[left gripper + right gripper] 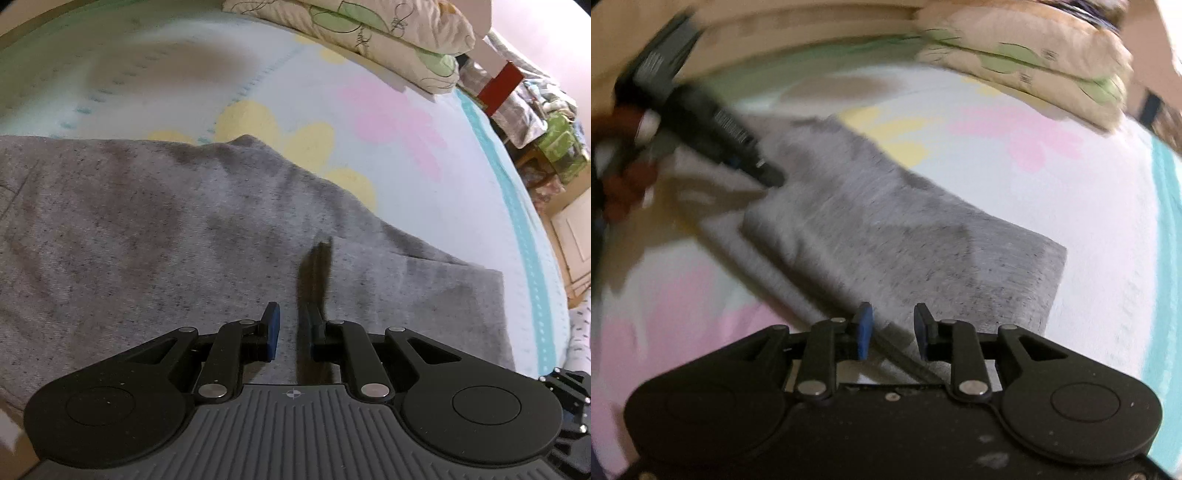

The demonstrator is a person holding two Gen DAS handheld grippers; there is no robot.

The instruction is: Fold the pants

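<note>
Grey sweatpants (147, 240) lie on the bed and fill most of the left wrist view. My left gripper (293, 332) points down onto them, its pads a narrow gap apart with grey cloth pinched between them. The right wrist view is blurred. It shows a folded stretch of the pants (905, 229) running to a square end at the right. The left gripper (772, 177) has its tip at the cloth's upper left edge, which rises toward it. My right gripper (893, 328) hangs over the near edge of the pants. Its pads stand apart and grip nothing.
The bed is covered by a pale blanket (406, 129) with yellow and pink flowers and a turquoise border. Stacked pillows (369, 29) lie at its far side. Bags and clutter (546, 110) stand beyond the right edge. A wooden frame (775, 37) runs along the back.
</note>
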